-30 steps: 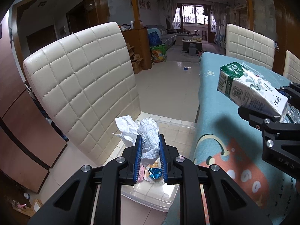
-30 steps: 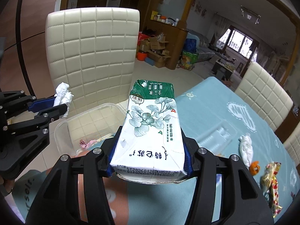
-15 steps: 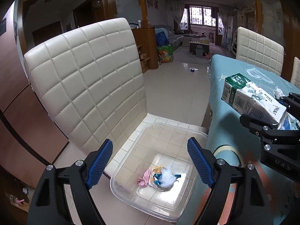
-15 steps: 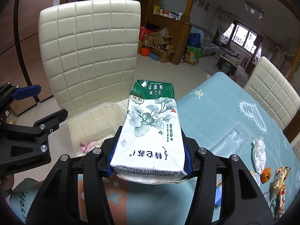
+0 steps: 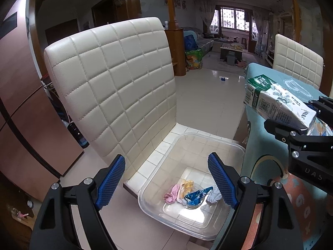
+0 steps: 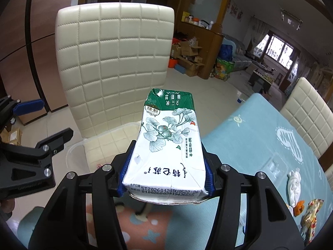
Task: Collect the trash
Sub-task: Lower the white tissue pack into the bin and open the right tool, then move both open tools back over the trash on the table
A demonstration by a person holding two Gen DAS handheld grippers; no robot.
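Hovering spread-jawed, the left gripper overlooks a clear plastic bin; the right gripper pinches a green-and-white milk carton.

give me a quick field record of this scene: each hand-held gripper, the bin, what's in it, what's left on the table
left hand-held gripper: open, empty, above the bin
right hand-held gripper: shut on the milk carton, over the table edge
bin: clear plastic bin on the cream chair seat
bin contents: pink wrapper, blue foil wrapper, crumpled tissue
table: teal tablecloth; white tissue, orange scrap and a snack wrapper not yet collected
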